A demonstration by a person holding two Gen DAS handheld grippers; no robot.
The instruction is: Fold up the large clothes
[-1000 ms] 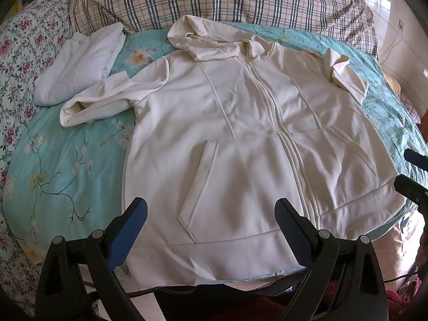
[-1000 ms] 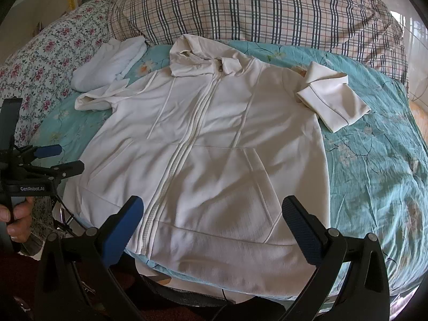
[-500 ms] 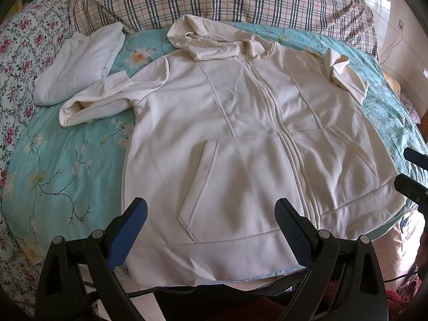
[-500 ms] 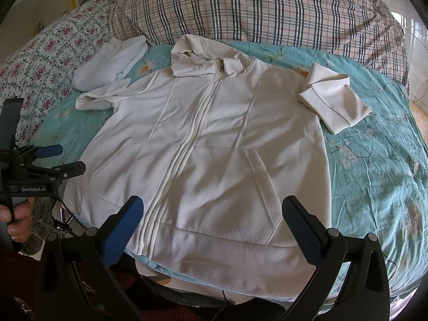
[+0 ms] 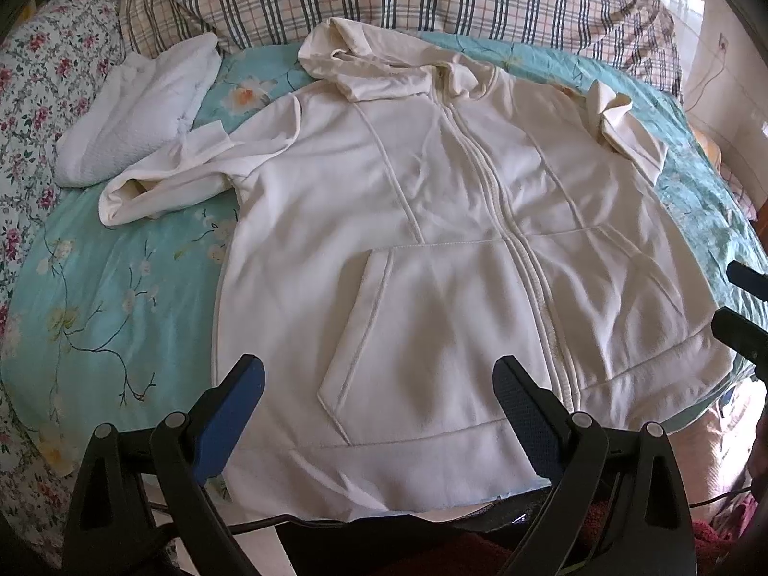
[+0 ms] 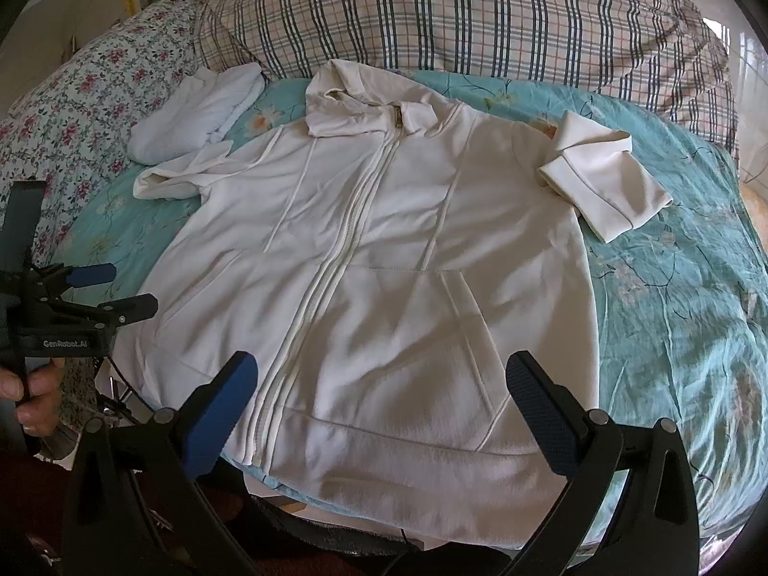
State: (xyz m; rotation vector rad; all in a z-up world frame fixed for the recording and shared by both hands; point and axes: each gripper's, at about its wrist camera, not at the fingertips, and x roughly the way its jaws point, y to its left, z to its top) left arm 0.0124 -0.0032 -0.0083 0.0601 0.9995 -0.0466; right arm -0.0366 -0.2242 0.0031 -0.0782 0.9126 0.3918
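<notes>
- While both tongs hover at the near edge of the bed, the cream zip-up hoodie [image 5: 432, 249] lies spread face up on the teal floral bedspread [image 5: 120, 288], zipper closed down the middle and hem towards the cameras, hanging slightly over the mattress edge.
- Left tongs [image 5: 379, 413] sit wide open above the hem, gripping nothing; the blue pads [image 5: 230, 422] stand well apart over the hoodie's pocket.
- Right tongs [image 6: 384, 413] are spread just as wide, empty too, above the hem by the other pocket.
- Up top, the hood [image 6: 355, 105] is bunched at the collar, just short of the plaid pillow [image 6: 456, 14].
- One short sleeve [image 5: 163, 182] trails out to the left, crumpled, its cuff opening facing us; it touches a folded white garment [image 5: 139, 110] lying against the flowered sheet [image 5: 33, 96].
- Over on the other side, the second sleeve [image 6: 605, 187] is doubled over on itself at the shoulder, resting on the bedspread.
- From the right wrist view the left tool shows at the far left, seen side-on, with a hand [image 6: 33, 393] wrapped around its grip.
- From the left wrist view, the dark tips of the right tool poke in at the right edge, just beside the hoodie's hem corner.
</notes>
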